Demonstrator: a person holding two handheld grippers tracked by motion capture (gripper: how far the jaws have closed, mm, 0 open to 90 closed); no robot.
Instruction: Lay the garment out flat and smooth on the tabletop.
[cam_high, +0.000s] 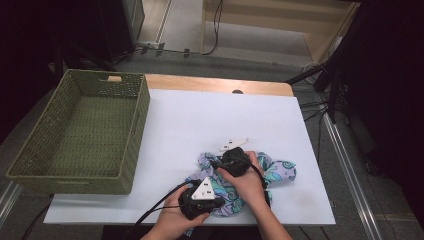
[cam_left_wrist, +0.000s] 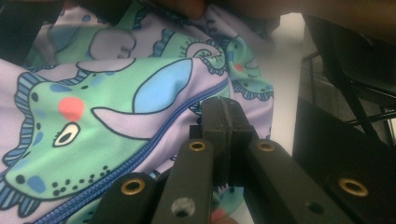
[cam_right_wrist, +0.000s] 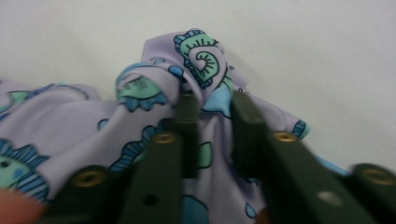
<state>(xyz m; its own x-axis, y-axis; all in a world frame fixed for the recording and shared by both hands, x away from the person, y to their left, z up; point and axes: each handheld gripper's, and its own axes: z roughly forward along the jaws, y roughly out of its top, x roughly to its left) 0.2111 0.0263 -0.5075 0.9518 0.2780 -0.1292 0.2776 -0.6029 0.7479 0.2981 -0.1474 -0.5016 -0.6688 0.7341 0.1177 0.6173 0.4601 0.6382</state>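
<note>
High view adds the green basket (cam_high: 80, 135), left on the white table (cam_high: 200, 120). Dinosaur-print cloth (cam_high: 270, 170) bunched at near edge. Left gripper (cam_left_wrist: 224, 107) clamped on its hem; right gripper (cam_right_wrist: 215, 109) jaws slightly parted, fold between.

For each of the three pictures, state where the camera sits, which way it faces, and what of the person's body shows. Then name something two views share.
High view: above the person's side, facing forward and down on the table and basket; both forearms and hands show.
Left gripper view: on the left gripper, looking along shut jaws at the cloth.
Right gripper view: on the right gripper, looking along jaws that have cloth between them; a fingertip shows.
Shared: the dinosaur-print cloth.
</note>
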